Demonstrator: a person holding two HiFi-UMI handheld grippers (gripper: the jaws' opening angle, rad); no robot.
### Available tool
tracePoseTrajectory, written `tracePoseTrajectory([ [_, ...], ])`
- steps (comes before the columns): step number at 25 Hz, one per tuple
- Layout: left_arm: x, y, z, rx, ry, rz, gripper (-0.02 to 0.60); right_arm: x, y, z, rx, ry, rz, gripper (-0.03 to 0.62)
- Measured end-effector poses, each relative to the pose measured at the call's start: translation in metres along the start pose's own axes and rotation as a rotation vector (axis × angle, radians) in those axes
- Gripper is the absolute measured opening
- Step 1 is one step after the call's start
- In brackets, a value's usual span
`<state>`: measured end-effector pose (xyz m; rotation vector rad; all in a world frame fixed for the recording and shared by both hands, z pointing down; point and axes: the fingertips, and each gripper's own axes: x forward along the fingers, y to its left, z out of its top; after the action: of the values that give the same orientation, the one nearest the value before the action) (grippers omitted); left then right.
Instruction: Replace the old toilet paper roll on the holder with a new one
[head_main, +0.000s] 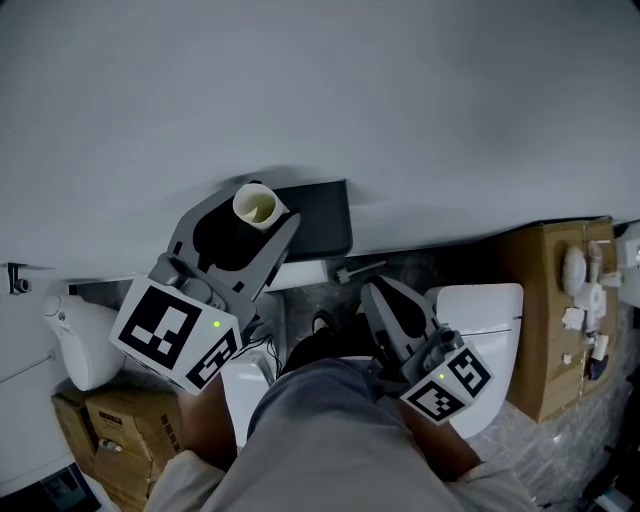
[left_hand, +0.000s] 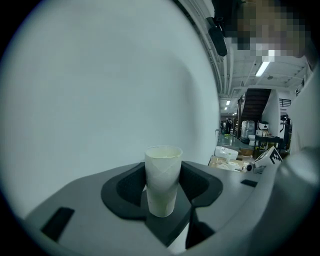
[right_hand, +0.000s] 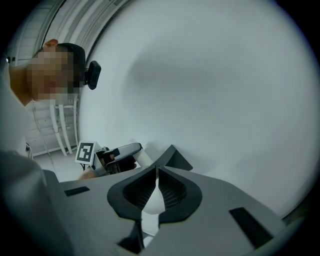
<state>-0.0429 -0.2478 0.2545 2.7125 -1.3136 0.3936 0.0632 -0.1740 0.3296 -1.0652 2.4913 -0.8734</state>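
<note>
The old roll is down to a bare cardboard tube (head_main: 256, 206). It stands upright between the jaws of my left gripper (head_main: 262, 222), which is shut on it close to the pale wall. In the left gripper view the tube (left_hand: 162, 179) fills the gap between the dark pads of the left gripper (left_hand: 162, 189). A black holder (head_main: 318, 215) sits on the wall just right of the tube. Lower and to the right, my right gripper (head_main: 372, 292) is shut with nothing in it. In the right gripper view the right gripper (right_hand: 156, 172) has its tips touching, and the holder's black corner (right_hand: 173, 158) shows beyond them.
A white roll-like object (head_main: 296, 274) and a metal rod (head_main: 360, 268) lie under the holder. A white toilet (head_main: 492, 325) and a cardboard box (head_main: 552, 315) stand at the right. Stacked cardboard boxes (head_main: 112, 435) and a white fixture (head_main: 80, 345) are at the left. The person's leg fills the bottom centre.
</note>
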Motion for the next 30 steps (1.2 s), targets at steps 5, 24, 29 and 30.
tracePoseTrajectory([
  [5, 0.0, 0.002, -0.001, -0.01, -0.022, 0.038, 0.196, 0.0, -0.005, 0.003, 0.003, 0.001, 0.01, 0.032],
  [24, -0.015, 0.007, 0.006, -0.113, -0.133, 0.037, 0.218, 0.008, 0.01, 0.008, -0.14, 0.028, -0.005, 0.032],
  [29, -0.023, 0.006, 0.007, -0.122, -0.157, 0.038, 0.218, 0.012, 0.018, 0.008, -0.224, 0.059, -0.029, 0.032],
  [30, -0.026, 0.007, 0.007, -0.126, -0.163, 0.041, 0.218, 0.013, 0.02, 0.008, -0.242, 0.067, -0.034, 0.031],
])
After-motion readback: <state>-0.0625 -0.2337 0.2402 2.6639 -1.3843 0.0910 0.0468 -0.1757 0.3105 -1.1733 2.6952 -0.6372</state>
